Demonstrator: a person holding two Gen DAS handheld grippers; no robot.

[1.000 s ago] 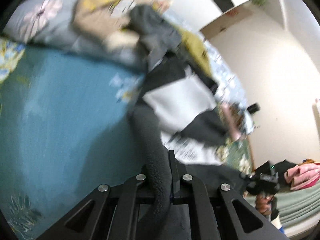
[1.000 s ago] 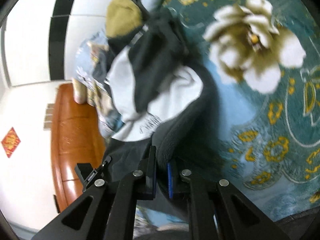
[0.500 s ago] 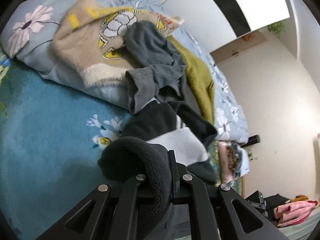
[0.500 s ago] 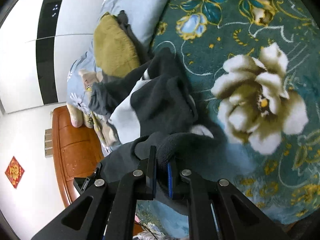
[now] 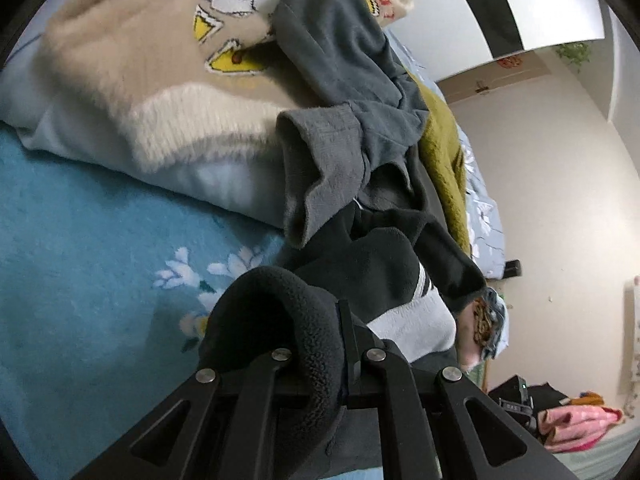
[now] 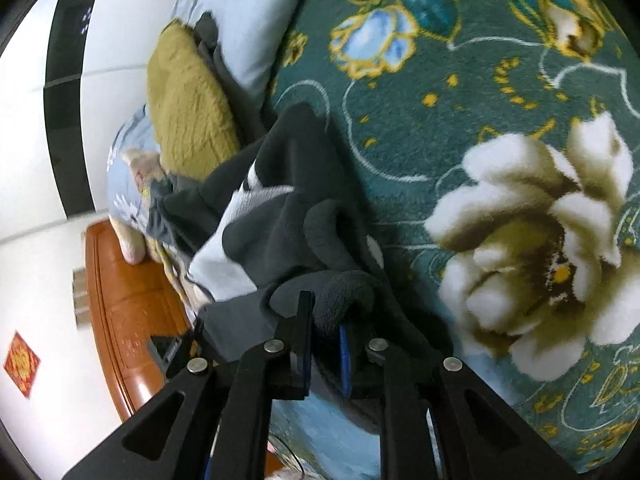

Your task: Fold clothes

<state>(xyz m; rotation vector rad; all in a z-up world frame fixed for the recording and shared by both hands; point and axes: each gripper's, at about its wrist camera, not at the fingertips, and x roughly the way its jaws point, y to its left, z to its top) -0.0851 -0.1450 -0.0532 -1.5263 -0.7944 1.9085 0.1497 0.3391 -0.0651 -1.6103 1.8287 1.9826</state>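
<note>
Item: dark fleece garment with white panels [image 5: 384, 280], lying on the bed over a floral blanket [image 6: 460, 92], its far end running up against the heap of unsorted clothes at the bed's far edge. Left claw [image 5: 344, 320]: nearly closed on a thick roll of the garment's dark hem, fleece bulging over one finger; its jaws are beginning to ease apart with the fabric between them. Right claw [image 6: 324, 320]: pinching another fold of the same hem, jaws opening, fleece between the blue pads [image 6: 345, 356]. Heap contents: beige sweater with a knitted motif [image 5: 152, 80], grey garment [image 5: 344, 92], olive knit [image 6: 188, 108]. Risks, judged: with both grips loosening, the bunched hem may spring back or slide off crooked, leaving a lumpy fold; the grey garment's cuff hangs just over the fleece and could snag or be dragged into the fold; the garment's far end overlaps the heap, so any pull may disturb it. View differences: the left wrist view alone shows the beige sweater, a pink cloth bundle [image 5: 576, 424] and the room's far wall; the right wrist view alone shows the large cream flower [image 6: 532, 240] on the blanket, a wooden headboard [image 6: 128, 300] and a red wall ornament [image 6: 20, 364].
</note>
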